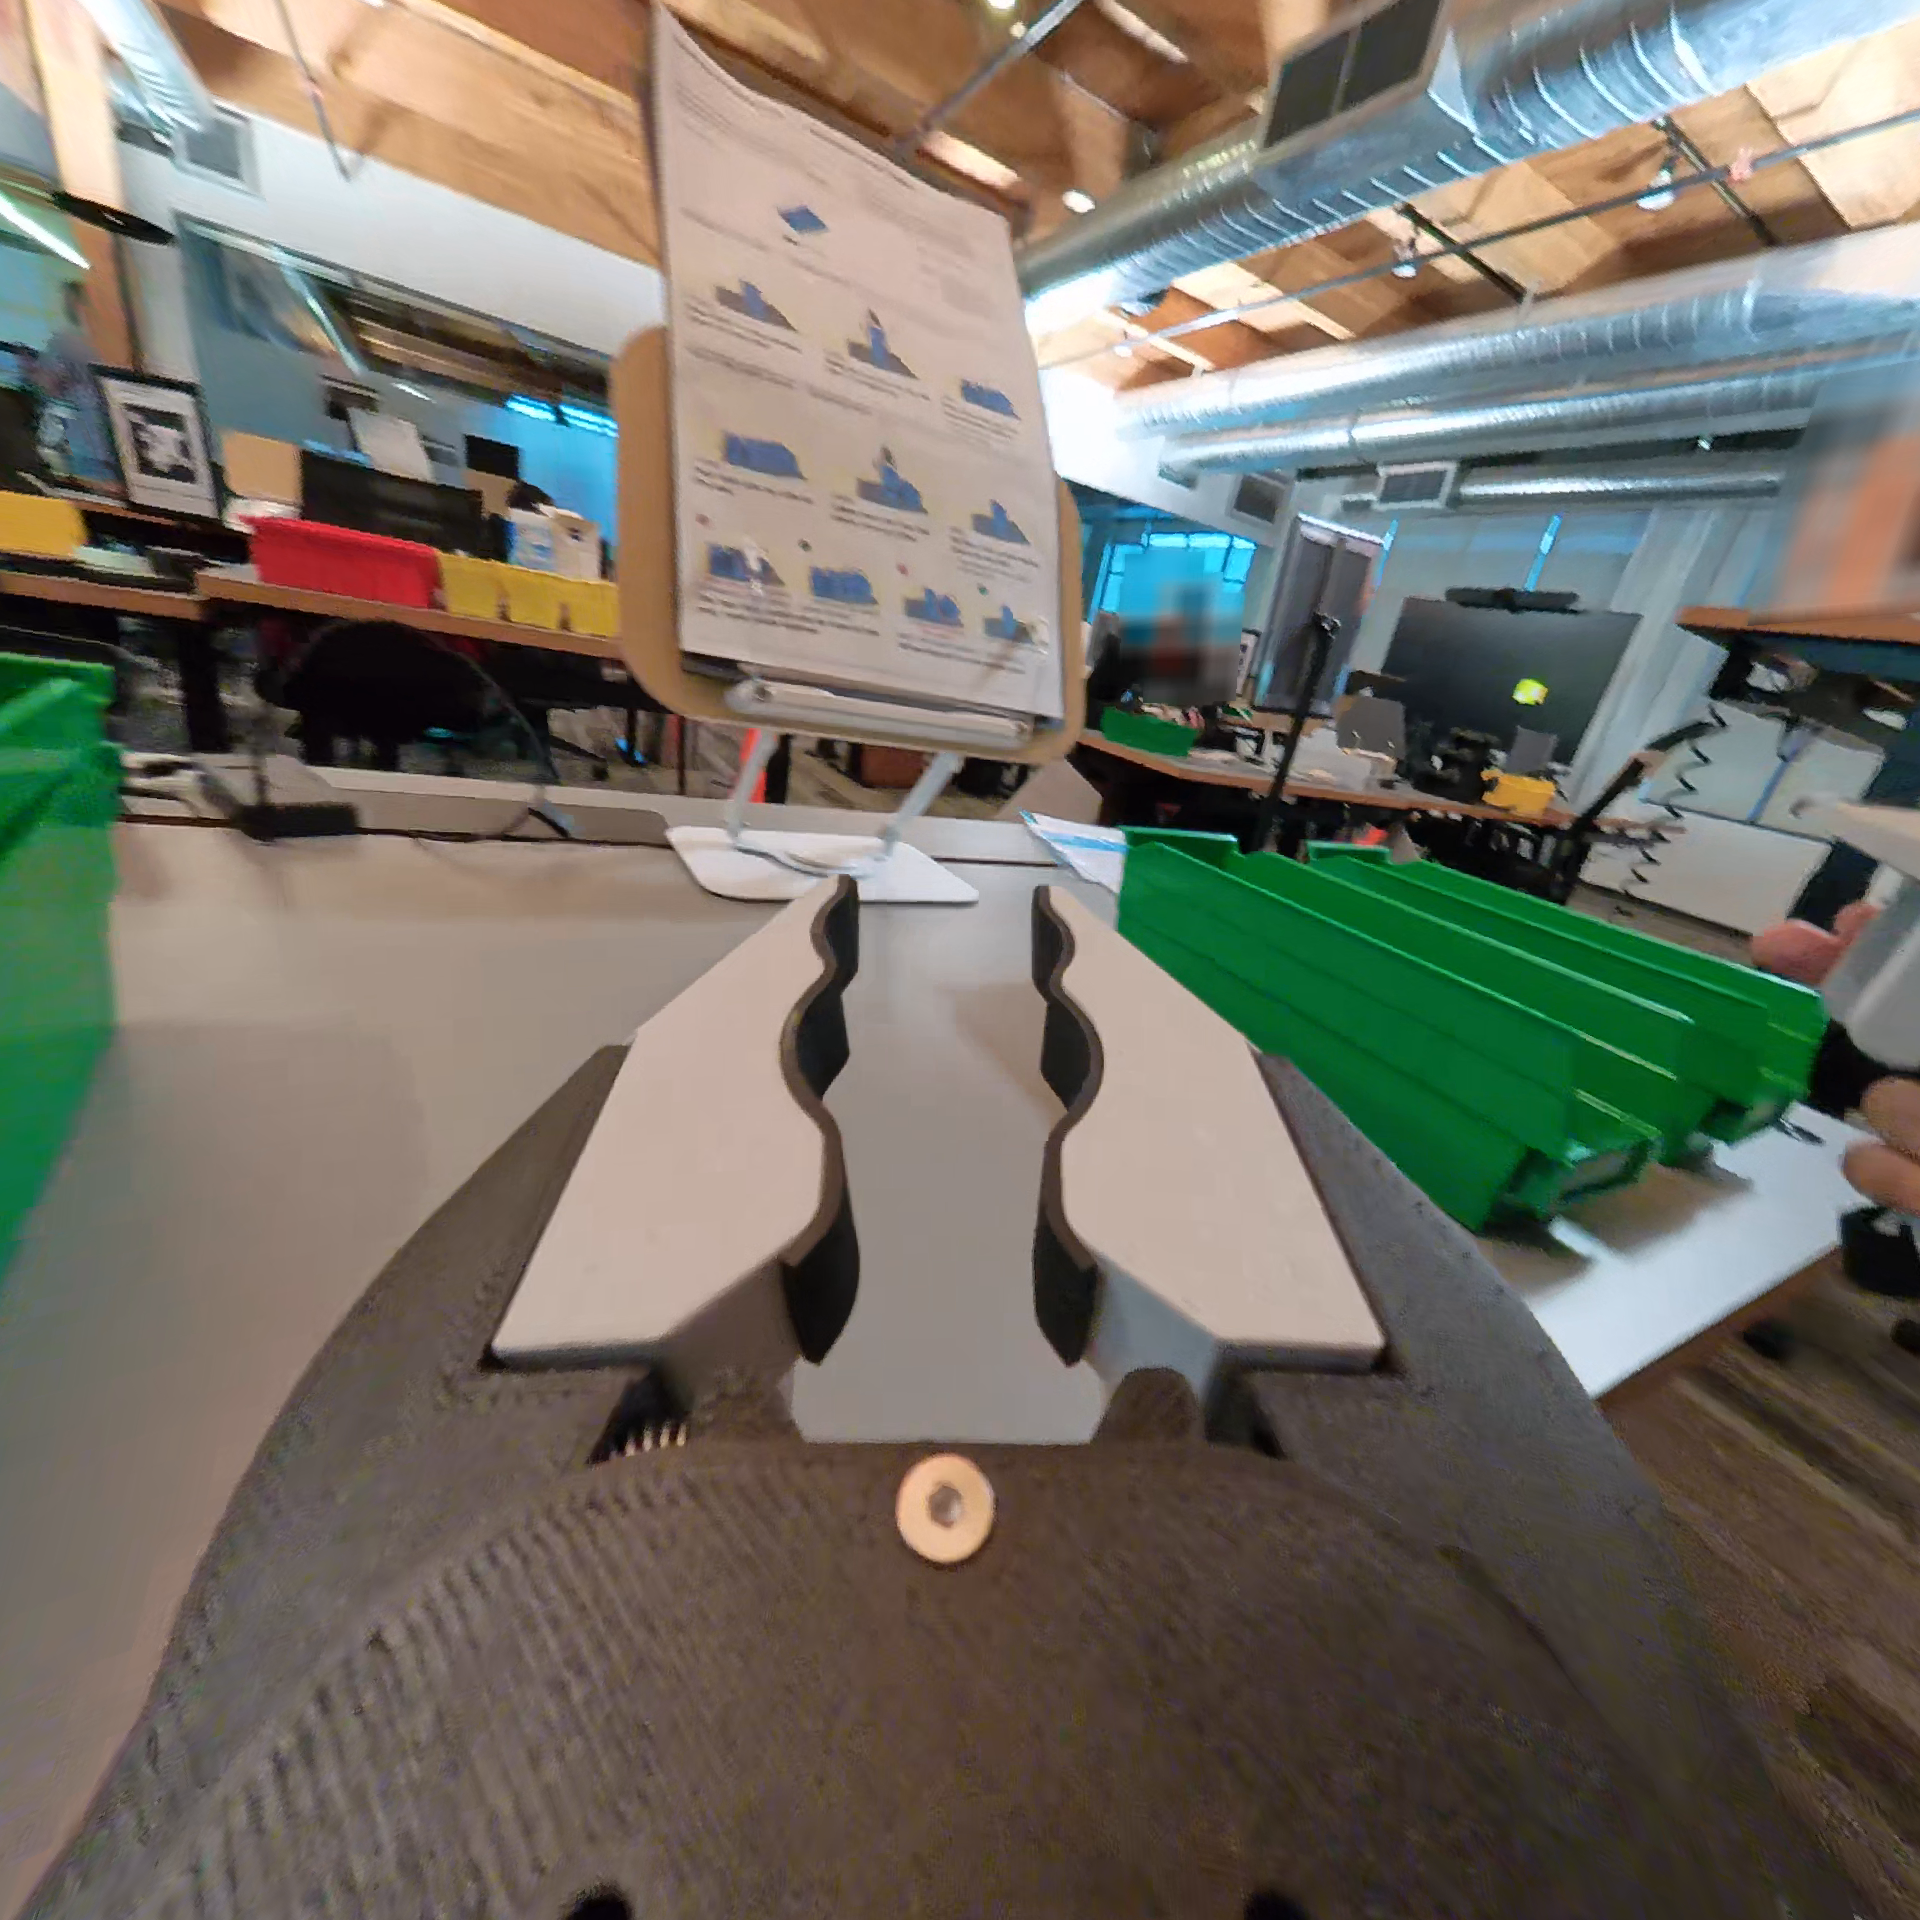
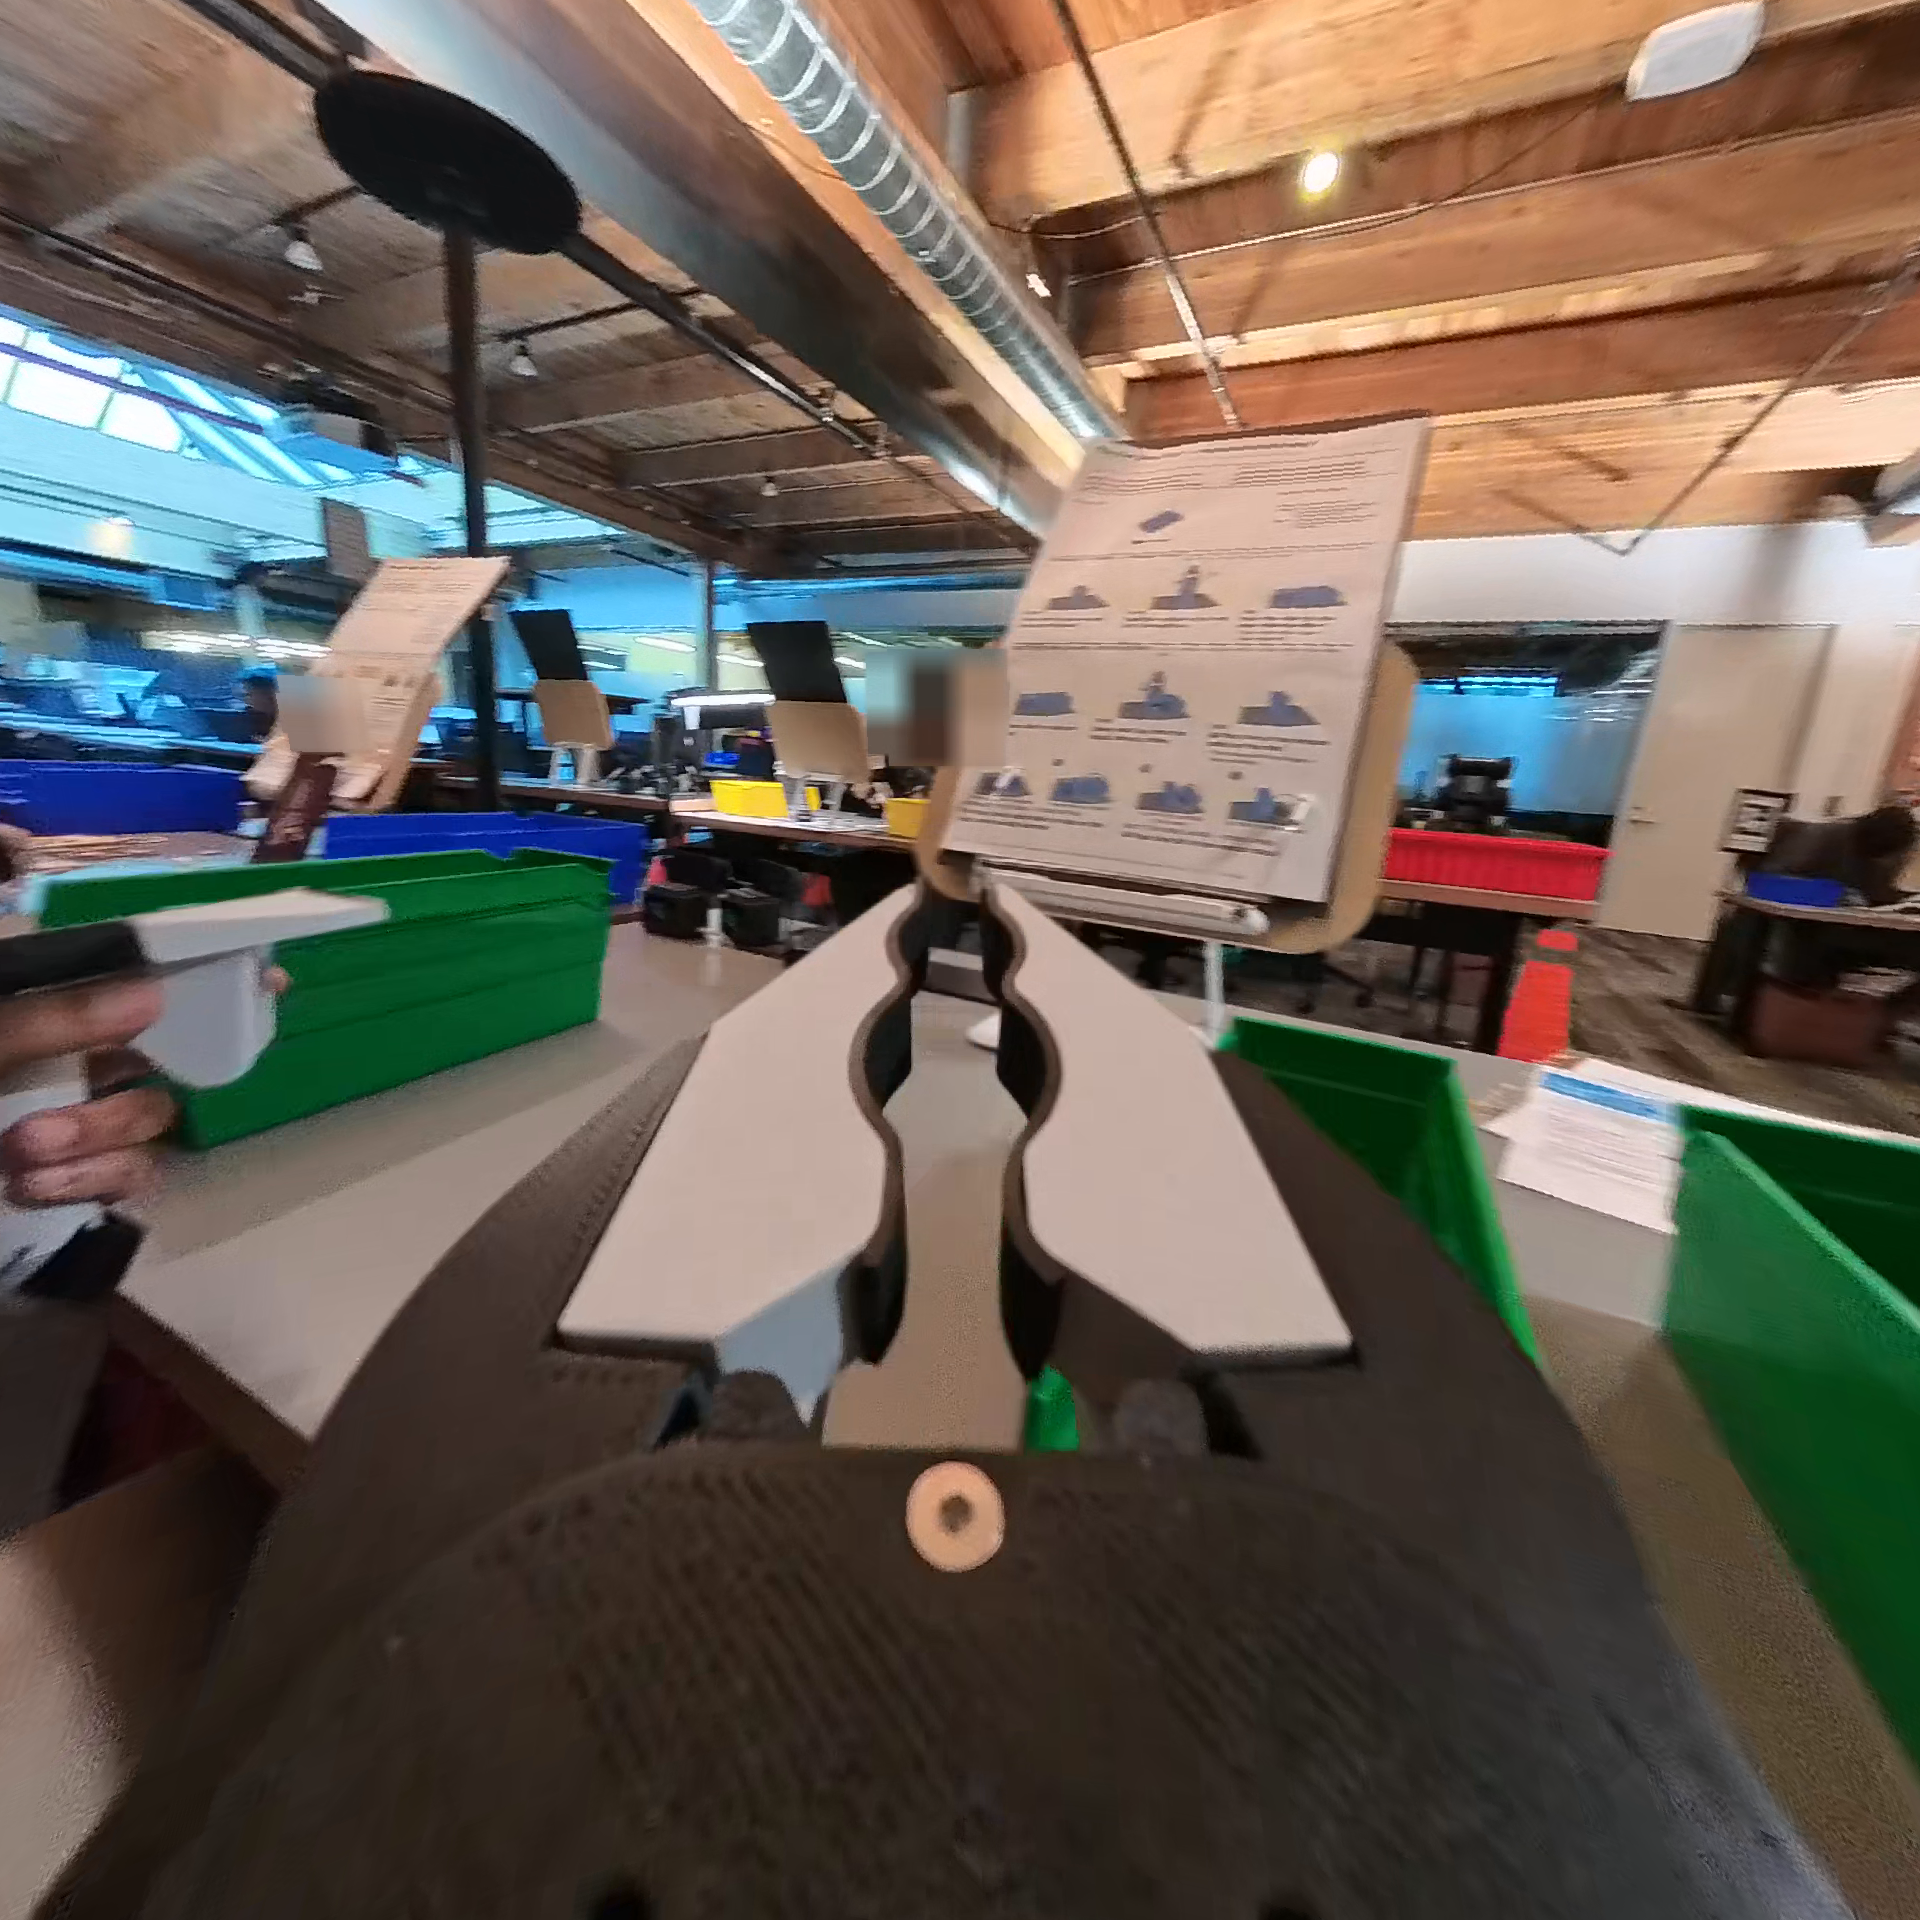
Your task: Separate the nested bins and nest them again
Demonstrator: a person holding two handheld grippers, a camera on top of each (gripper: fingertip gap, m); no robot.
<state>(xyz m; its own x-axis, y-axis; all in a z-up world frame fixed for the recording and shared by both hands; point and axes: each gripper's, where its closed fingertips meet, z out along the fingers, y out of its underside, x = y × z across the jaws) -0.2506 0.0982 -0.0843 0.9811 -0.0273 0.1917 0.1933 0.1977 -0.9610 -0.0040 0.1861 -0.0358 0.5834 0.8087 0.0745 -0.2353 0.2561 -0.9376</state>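
Green bins stand on a grey table (image 1: 416,1039). In the left wrist view a green stack (image 1: 52,935) fills the left edge and two separate long green bins (image 1: 1403,997) (image 1: 1621,966) lie side by side at the right. My left gripper (image 1: 945,899) is open and empty over the bare table between them. My right gripper (image 2: 951,899) is empty, its jaws only a narrow gap apart. It hovers beside the two separate bins (image 2: 1382,1122) (image 2: 1787,1299). The nested stack (image 2: 416,956) sits far left, with the left gripper (image 2: 260,935) in front of it.
A sheet holder on a white stand (image 1: 852,468) (image 2: 1195,675) rises at the back middle of the table. Loose paper (image 2: 1590,1143) lies at the back right. A hand (image 2: 73,1132) holds the left gripper. The table's front edge (image 1: 1662,1340) drops to a wooden floor.
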